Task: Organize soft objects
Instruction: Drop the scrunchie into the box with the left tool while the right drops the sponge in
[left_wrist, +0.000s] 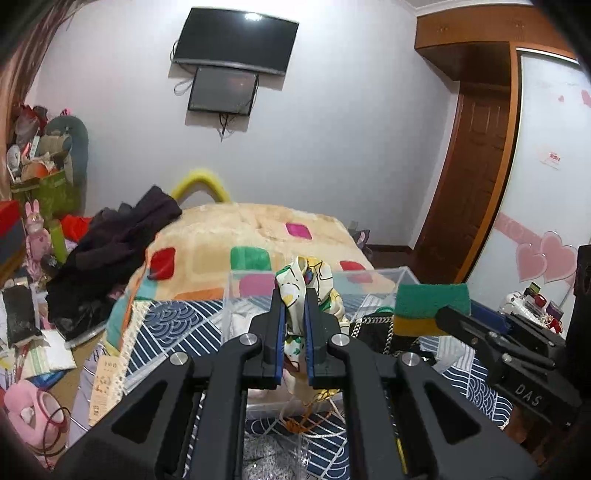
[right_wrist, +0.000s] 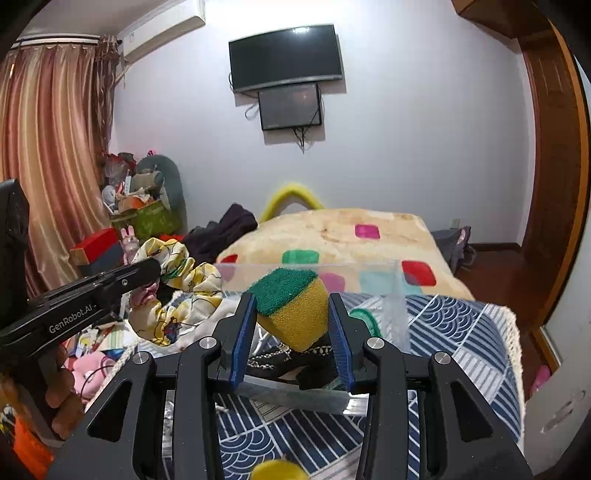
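Printed "DAS" on the right gripper (left_wrist: 448, 317) at lower right of the left view; "GenRobot.AI" on the left gripper (right_wrist: 155, 267) at left of the right view. Left gripper clamped on a floral scarf (left_wrist: 308, 291), centre frame, above a clear box (left_wrist: 388, 275). Right gripper clamped on a green-and-yellow sponge (right_wrist: 293, 310), centre. Only in the right view: curtains (right_wrist: 48, 155), upper left.

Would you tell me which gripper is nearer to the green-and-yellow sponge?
Right. The right gripper holds the sponge between its fingers; the left gripper is off to the sponge's left, gripping a floral cloth.
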